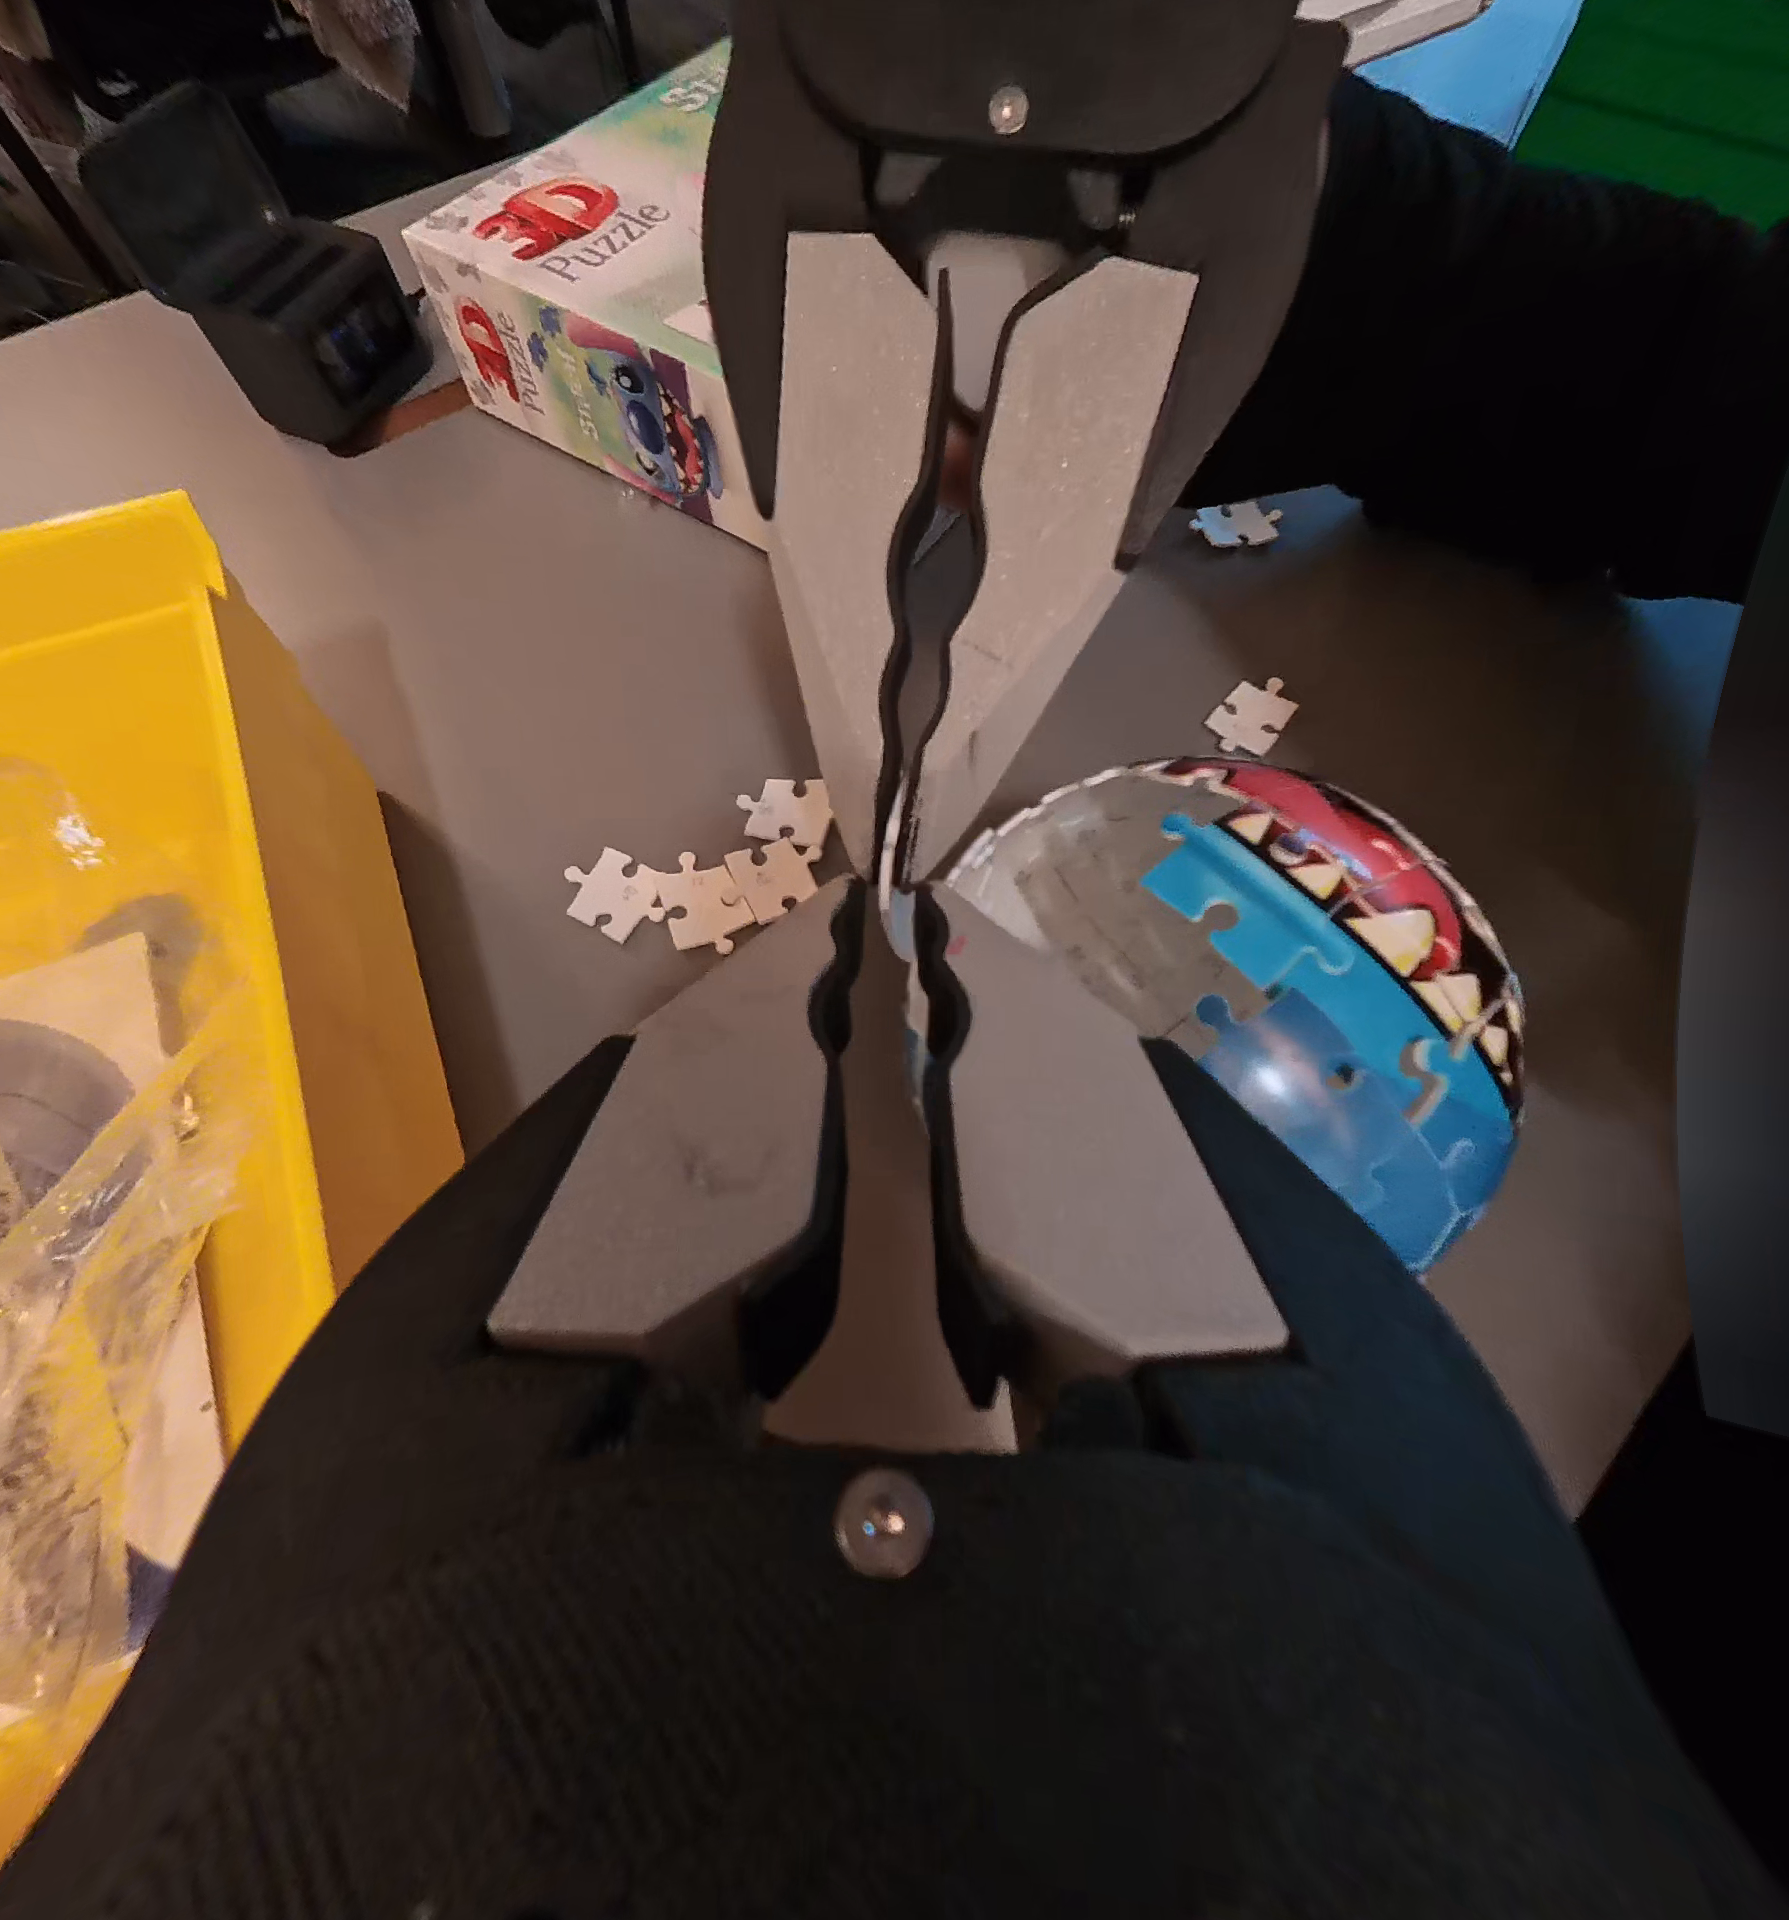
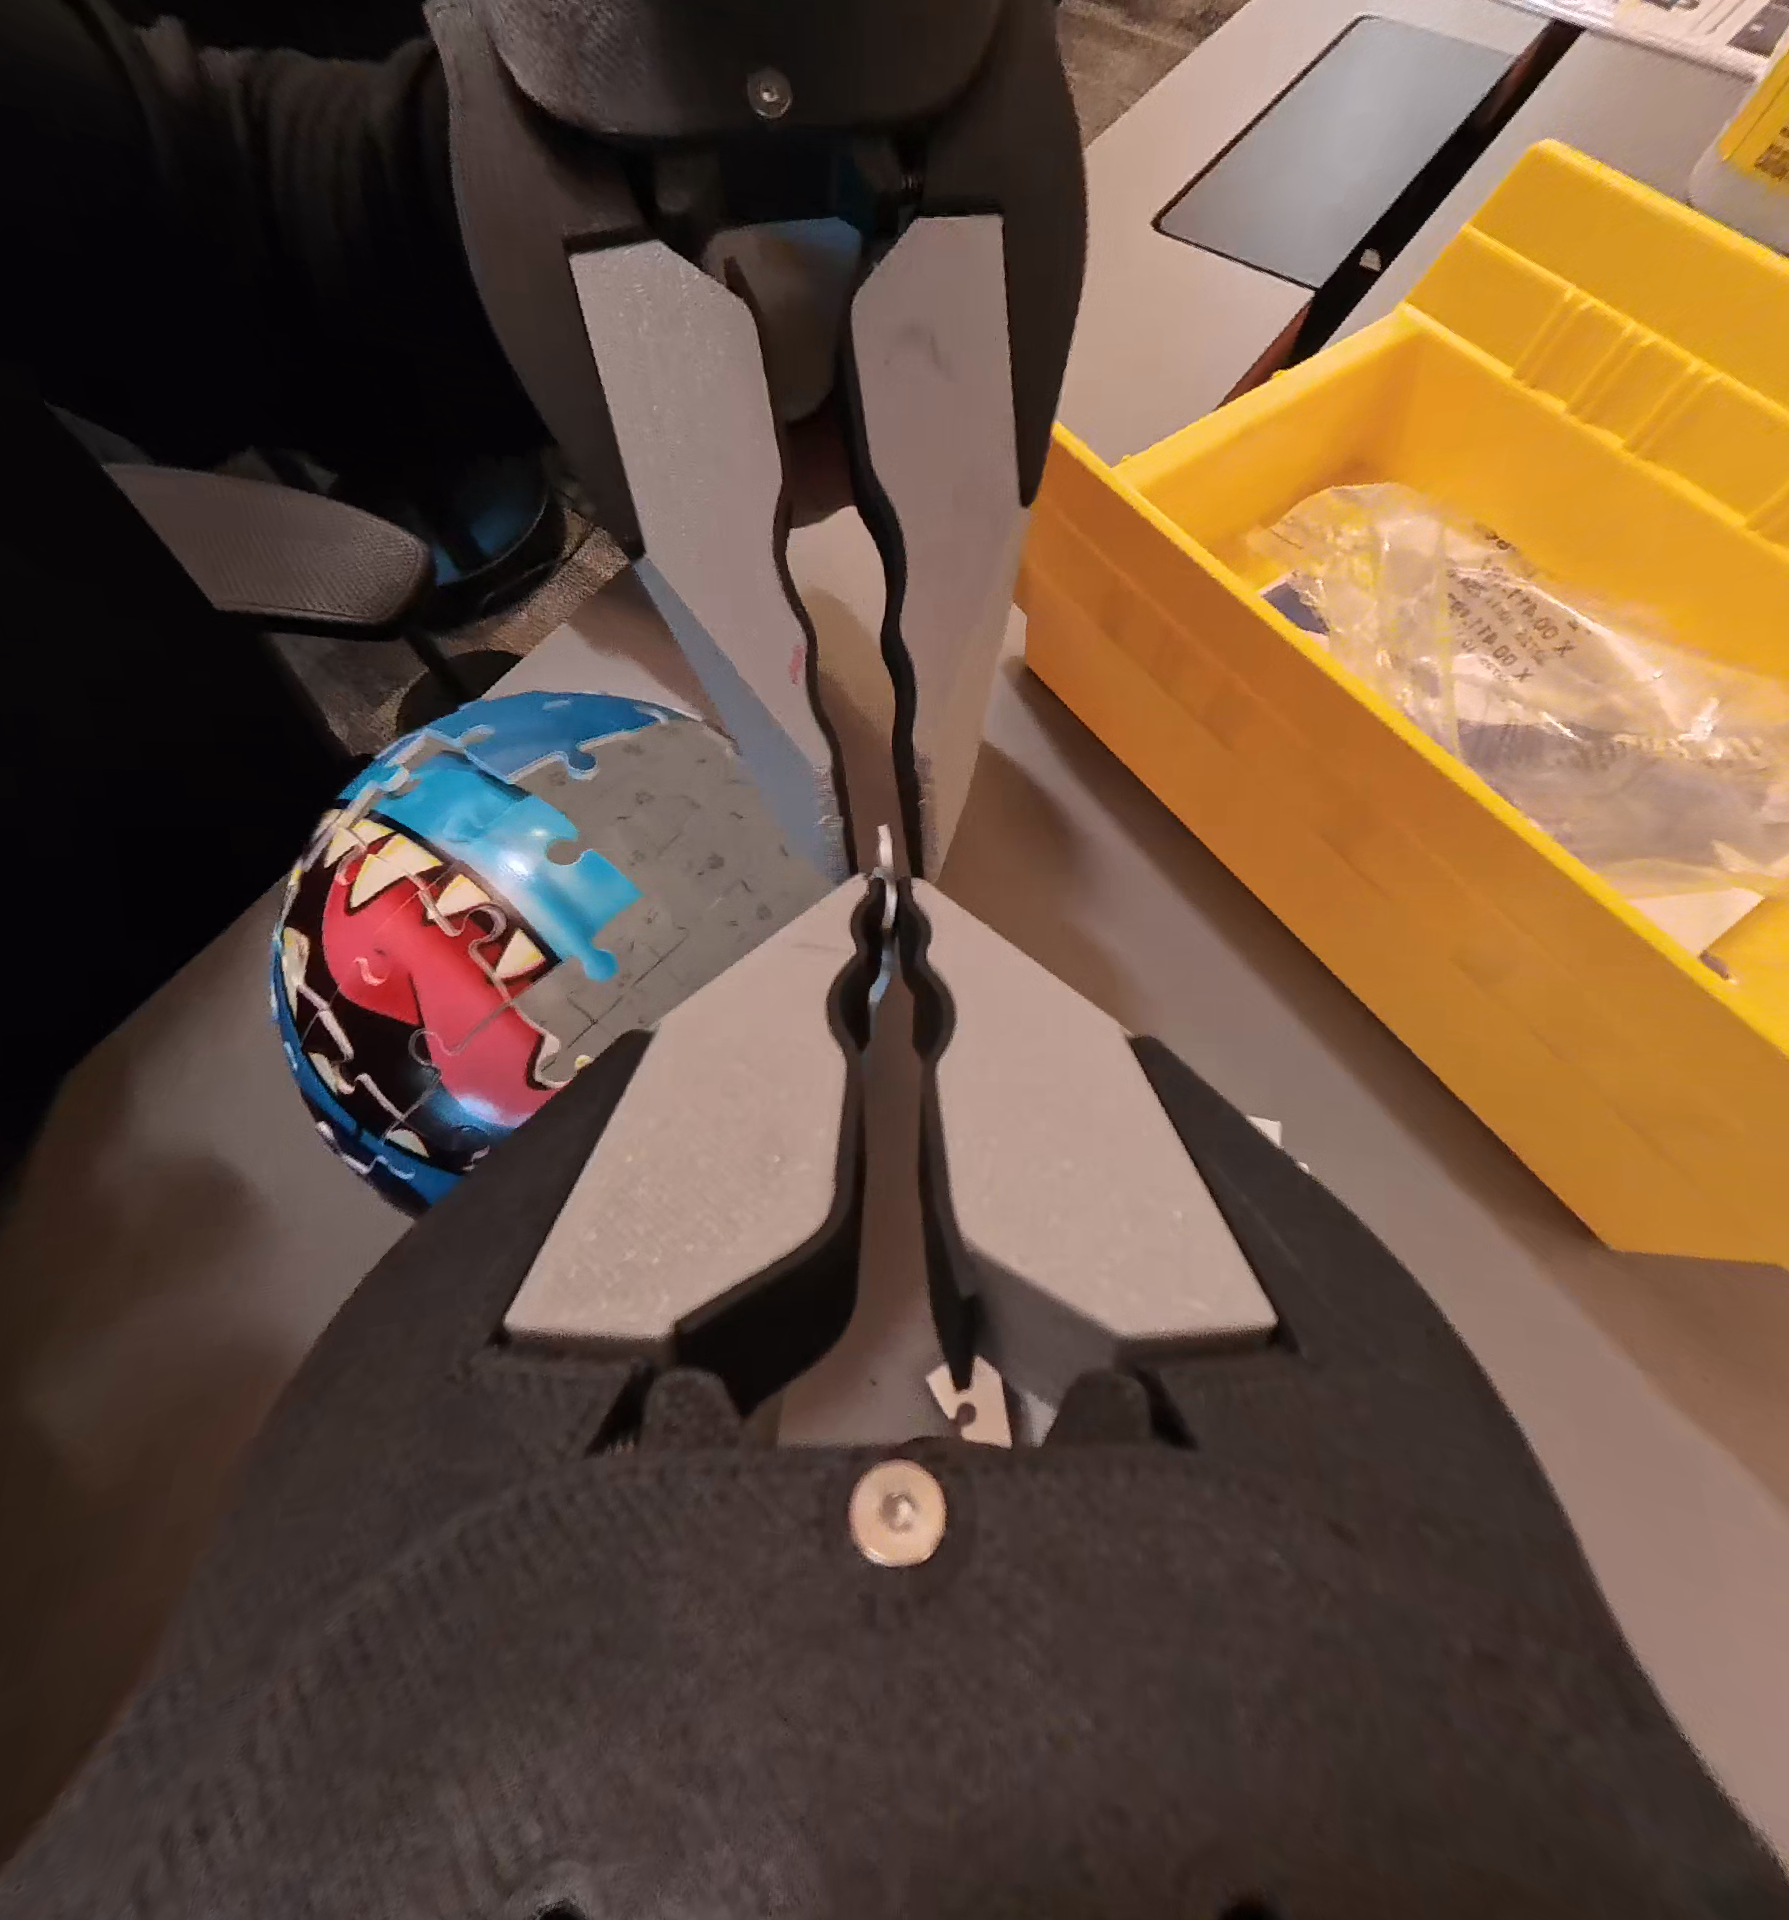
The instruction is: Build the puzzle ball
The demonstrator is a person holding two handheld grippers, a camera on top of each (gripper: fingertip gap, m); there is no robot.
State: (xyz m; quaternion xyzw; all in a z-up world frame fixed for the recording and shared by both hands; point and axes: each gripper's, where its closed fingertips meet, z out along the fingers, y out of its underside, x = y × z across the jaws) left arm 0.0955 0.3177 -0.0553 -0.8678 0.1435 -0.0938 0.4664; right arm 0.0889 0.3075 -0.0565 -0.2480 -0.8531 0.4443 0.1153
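Note:
The partly built puzzle ball (image 1: pixel 1337 987), blue with a red mouth and white teeth and a bare grey patch, sits on the grey table; it also shows in the right wrist view (image 2: pixel 433 956). My left gripper (image 1: pixel 890 904) and my right gripper (image 2: pixel 885 904) meet tip to tip just above the table beside the ball. One puzzle piece (image 1: pixel 895 930), seen edge-on, is pinched between both pairs of fingertips; it also shows in the right wrist view (image 2: pixel 883 883). The right gripper (image 1: pixel 898 831) comes in from opposite, as does the left gripper (image 2: pixel 879 836).
Loose white pieces (image 1: pixel 703 883) lie left of the grippers, with single pieces farther back (image 1: pixel 1251 715) and under my right gripper (image 2: pixel 968 1403). The puzzle box (image 1: pixel 557 343) and a black device (image 1: pixel 266 281) stand behind. A yellow bin (image 1: pixel 142 727) (image 2: pixel 1389 831) holds a plastic bag (image 2: pixel 1596 675). Both grippers' tips are close together, under 4 cm apart.

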